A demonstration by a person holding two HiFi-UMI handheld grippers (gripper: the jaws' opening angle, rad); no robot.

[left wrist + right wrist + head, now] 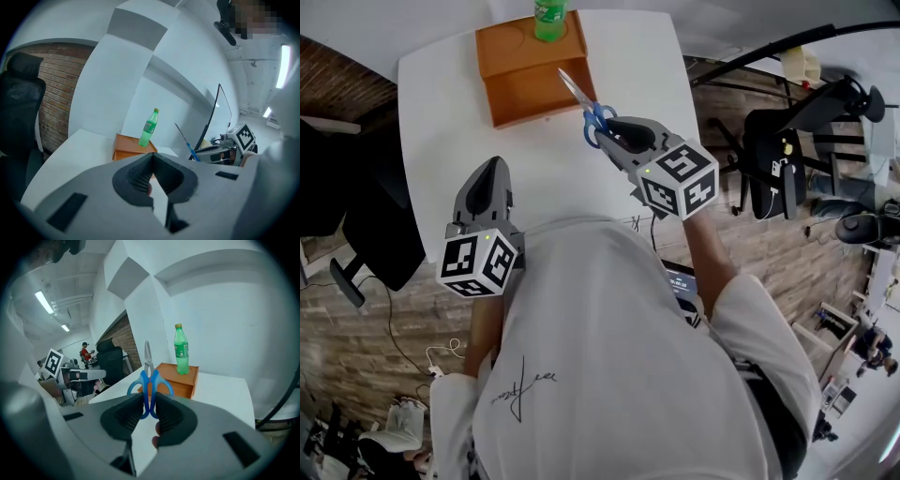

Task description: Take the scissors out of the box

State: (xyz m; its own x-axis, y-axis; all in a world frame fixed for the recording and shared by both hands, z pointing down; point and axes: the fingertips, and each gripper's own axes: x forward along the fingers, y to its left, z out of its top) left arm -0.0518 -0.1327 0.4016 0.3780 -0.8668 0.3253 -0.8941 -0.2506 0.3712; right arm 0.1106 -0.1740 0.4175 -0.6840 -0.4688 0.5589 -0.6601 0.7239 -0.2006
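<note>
Scissors (592, 117) with blue handles hang above the white table (450, 112), just in front of the orange box (530, 94). My right gripper (614, 133) is shut on their handles, the blades pointing up toward the box. In the right gripper view the scissors (150, 385) stand upright between the pads, with the box (180, 380) behind them. My left gripper (492, 171) is shut and empty, over the table's near left part. From the left gripper view (152, 158) the box (127, 147) and the held scissors (188, 144) show ahead.
A green bottle (549, 17) stands on the box's far top ledge. A black office chair (380, 234) is left of the table, another chair and stands (778, 150) to its right. A monitor (212, 122) rises beyond the table.
</note>
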